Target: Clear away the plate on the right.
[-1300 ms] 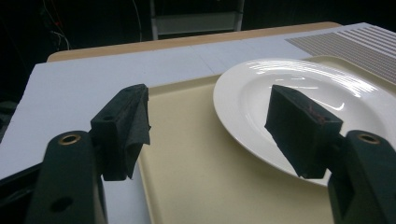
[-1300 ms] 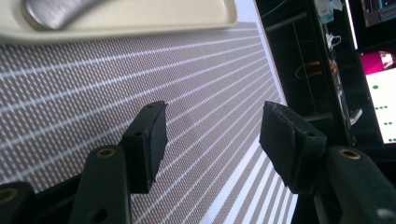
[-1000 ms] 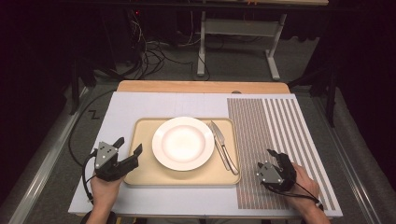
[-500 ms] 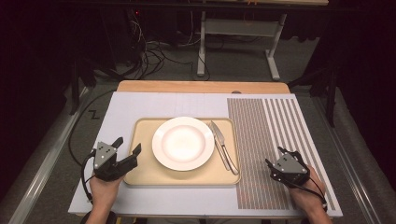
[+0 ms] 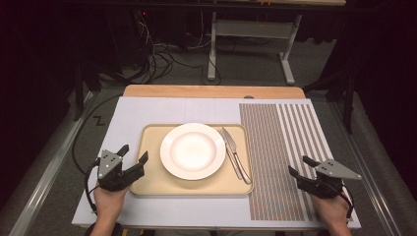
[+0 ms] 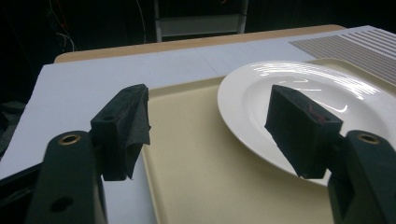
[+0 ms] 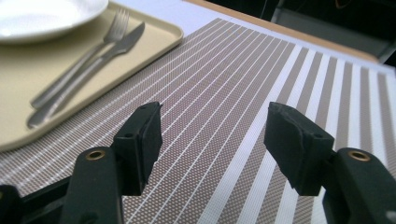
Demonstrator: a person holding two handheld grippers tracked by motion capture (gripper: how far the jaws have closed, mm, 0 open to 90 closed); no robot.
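Observation:
A white plate (image 5: 193, 150) lies on a beige tray (image 5: 152, 184), with a fork and knife (image 5: 236, 156) side by side at its right. My left gripper (image 5: 133, 153) stands open over the tray's left edge, pointing at the plate (image 6: 327, 88); nothing is between its pads (image 6: 125, 128). My right gripper (image 5: 298, 165) hovers over the striped placemat (image 5: 275, 132), right of the tray. Its jaws have just been opening and stand wide, with only the placemat (image 7: 243, 93) behind them. The fork and knife (image 7: 84, 60) lie to its left on the tray (image 7: 28, 79).
A pale blue-white board (image 5: 142, 113) covers the wooden table (image 5: 211, 91), its front edge near the person's wrists. Cables and a metal stand (image 5: 251, 44) sit on the dark floor beyond. A black cable (image 5: 81, 142) trails off the table's left side.
My right gripper has moved to the right across the placemat, away from the tray, and its jaws have spread wider. The left gripper has stayed put.

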